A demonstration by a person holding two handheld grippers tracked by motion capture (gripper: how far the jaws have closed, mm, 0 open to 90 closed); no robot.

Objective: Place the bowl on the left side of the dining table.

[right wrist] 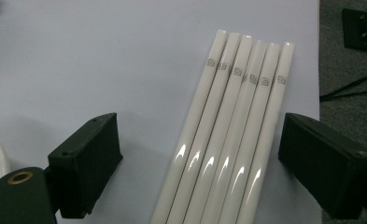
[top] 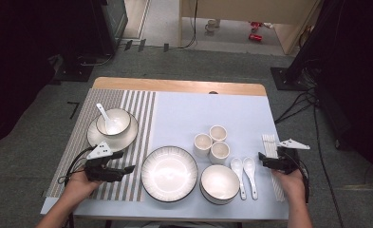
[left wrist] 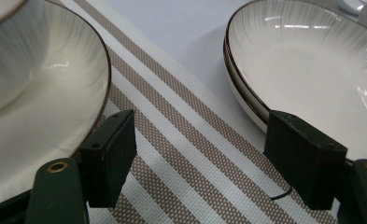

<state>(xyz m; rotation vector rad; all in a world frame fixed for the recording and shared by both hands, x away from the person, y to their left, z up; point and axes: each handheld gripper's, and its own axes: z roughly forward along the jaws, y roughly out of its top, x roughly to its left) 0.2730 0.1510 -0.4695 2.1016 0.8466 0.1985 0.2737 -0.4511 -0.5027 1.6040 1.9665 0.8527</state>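
Pale tablecloth (right wrist: 78, 60) under chopsticks (right wrist: 228, 140), lengthwise away from right claw (right wrist: 200, 168).

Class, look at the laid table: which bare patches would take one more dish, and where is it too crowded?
Free: the blue cloth beyond the three cups, and between the striped mat and the cups. Crowded: the near edge, where the large plate, bowl, two spoons and chopsticks sit close together.
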